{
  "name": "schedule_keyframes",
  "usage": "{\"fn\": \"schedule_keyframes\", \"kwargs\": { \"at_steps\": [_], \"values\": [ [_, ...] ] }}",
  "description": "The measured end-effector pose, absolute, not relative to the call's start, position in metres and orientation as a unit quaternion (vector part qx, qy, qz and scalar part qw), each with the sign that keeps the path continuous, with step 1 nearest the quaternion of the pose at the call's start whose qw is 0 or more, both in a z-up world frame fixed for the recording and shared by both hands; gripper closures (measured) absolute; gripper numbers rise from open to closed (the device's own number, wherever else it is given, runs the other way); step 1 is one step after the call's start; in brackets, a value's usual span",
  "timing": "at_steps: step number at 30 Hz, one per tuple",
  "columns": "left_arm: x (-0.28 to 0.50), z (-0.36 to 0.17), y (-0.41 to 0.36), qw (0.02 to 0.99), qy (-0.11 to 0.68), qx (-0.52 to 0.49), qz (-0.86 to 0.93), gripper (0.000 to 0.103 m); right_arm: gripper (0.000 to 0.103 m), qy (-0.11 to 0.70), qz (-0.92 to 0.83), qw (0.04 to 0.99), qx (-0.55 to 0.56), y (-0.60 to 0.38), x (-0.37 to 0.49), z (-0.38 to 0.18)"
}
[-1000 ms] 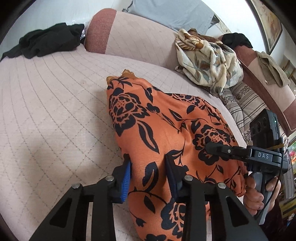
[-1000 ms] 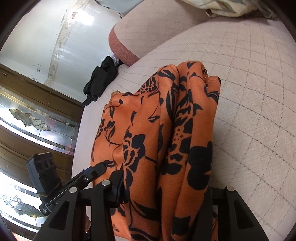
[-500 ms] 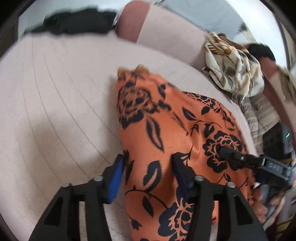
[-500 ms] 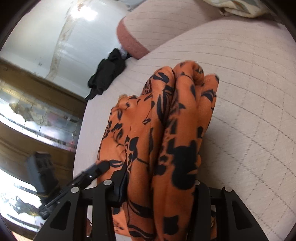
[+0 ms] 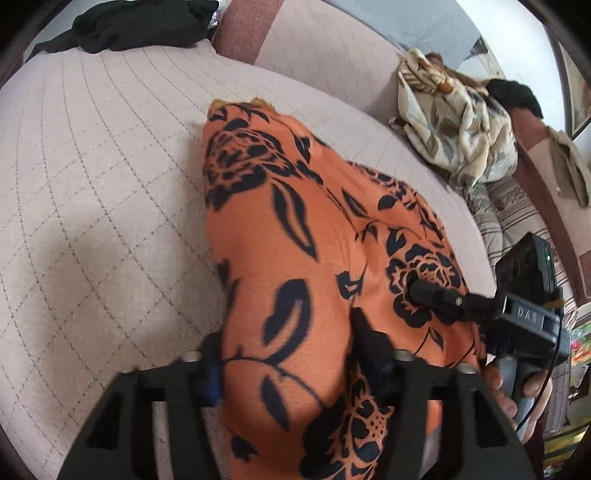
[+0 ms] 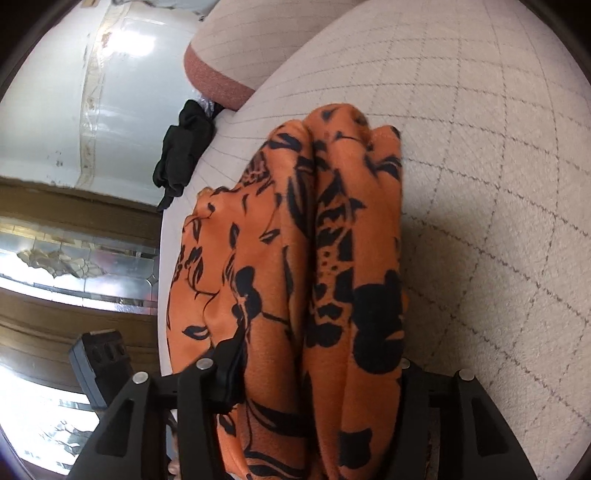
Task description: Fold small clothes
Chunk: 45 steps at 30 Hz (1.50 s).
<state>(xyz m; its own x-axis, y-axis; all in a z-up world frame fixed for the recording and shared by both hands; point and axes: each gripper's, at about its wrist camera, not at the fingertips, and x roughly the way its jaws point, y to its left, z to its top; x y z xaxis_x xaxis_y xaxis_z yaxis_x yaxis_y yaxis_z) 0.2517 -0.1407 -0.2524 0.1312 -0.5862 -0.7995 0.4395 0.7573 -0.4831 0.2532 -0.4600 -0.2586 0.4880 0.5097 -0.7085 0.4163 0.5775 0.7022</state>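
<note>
orange flowered cloth (image 5: 295,236) lies bunched on the quilted sofa cushion (image 5: 92,192), its long axis running from bottom centre toward upper left. left claw (image 5: 288,365) straddles its near end, closing; right claw (image 6: 317,384) grips the folds, easing open.

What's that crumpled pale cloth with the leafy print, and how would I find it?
Start at the big pink quilted cushion where the orange garment with black flowers lies. Look past that garment to the backrest: the pale bundle sits heaped against it. It is cream with muted grey-green and tan leaves, unlike the plain black clothes at the cushion's far corner.
</note>
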Motion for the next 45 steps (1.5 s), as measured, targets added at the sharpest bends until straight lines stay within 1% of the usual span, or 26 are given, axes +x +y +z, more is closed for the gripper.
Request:
{"fn": "schedule_keyframes", "kwargs": {
  "at_steps": [2,4,7,13,19,33,42,45],
  "values": [
    [0.252,-0.247,-0.139,0.753,0.555,-0.067,-0.347,0.059,0.053,0.499,0.032,0.744,0.443,-0.453,0.252,-0.248],
    [0.25,-0.239,-0.138,0.759,0.546,-0.064,-0.35,0.061,0.057,0.494,0.035,0.758,0.425,-0.446,0.253,-0.236],
    [0.248,-0.224,-0.131,0.771,0.531,-0.061,-0.347,0.061,0.058,0.482,0.045,0.769,0.417,-0.436,0.251,-0.22],
    [0.247,-0.191,-0.097,0.788,0.507,-0.069,-0.343,0.061,0.058,0.446,0.094,0.773,0.44,-0.426,0.247,-0.198],
    [0.245,-0.178,-0.074,0.805,0.496,-0.053,-0.321,0.061,0.058,0.436,0.131,0.772,0.443,-0.399,0.25,-0.187],
    [0.247,-0.201,-0.056,0.799,0.524,-0.034,-0.294,0.06,0.058,0.476,0.142,0.748,0.44,-0.363,0.267,-0.212],
    [0.249,-0.21,-0.062,0.789,0.543,-0.022,-0.286,0.06,0.058,0.494,0.135,0.738,0.439,-0.361,0.27,-0.228],
    [0.248,-0.216,-0.064,0.79,0.546,-0.012,-0.277,0.058,0.058,0.505,0.126,0.733,0.438,-0.359,0.273,-0.237]
  ]
}}
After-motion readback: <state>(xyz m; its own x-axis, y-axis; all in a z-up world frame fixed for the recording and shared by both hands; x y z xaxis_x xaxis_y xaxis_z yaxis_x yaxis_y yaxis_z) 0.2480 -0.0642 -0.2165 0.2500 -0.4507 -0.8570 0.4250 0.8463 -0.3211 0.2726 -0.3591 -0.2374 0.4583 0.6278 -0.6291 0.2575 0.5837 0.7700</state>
